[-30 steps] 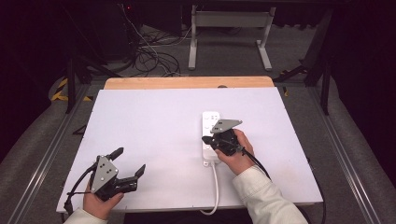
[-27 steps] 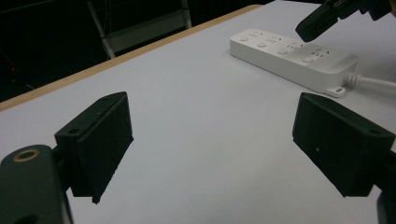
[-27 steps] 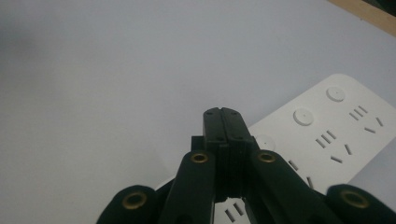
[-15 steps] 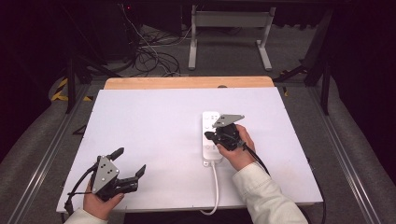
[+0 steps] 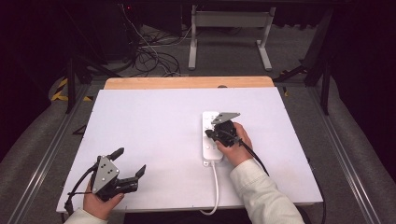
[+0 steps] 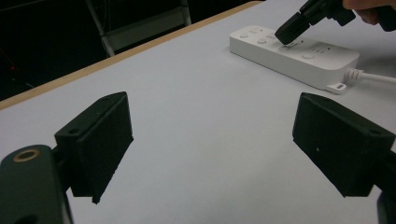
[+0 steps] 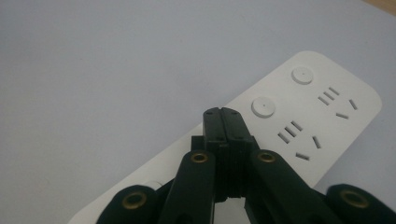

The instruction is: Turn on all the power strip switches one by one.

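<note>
White rigid plastic power strip (image 5: pixel 211 136) lay flat right of centre on the white table (image 5: pixel 149 135); light, hard, smooth, likely to slide. Right gripper (image 7: pixel 223 116) had fingers pressed together over a round button (image 7: pixel 263 107), left gripper (image 5: pixel 128 164) sat spread apart, empty; best gripped across the narrow sides.

left gripper (image 6: pixel 212 144): jaws wide apart, nothing between them, over bare white table (image 6: pixel 196 116) | power strip (image 6: pixel 294 53): white, lies far right, cord leaving rightward | right gripper (image 6: pixel 292 32): jaws together, tip on the strip's top beside a round button (image 6: pixel 308 55)
</note>
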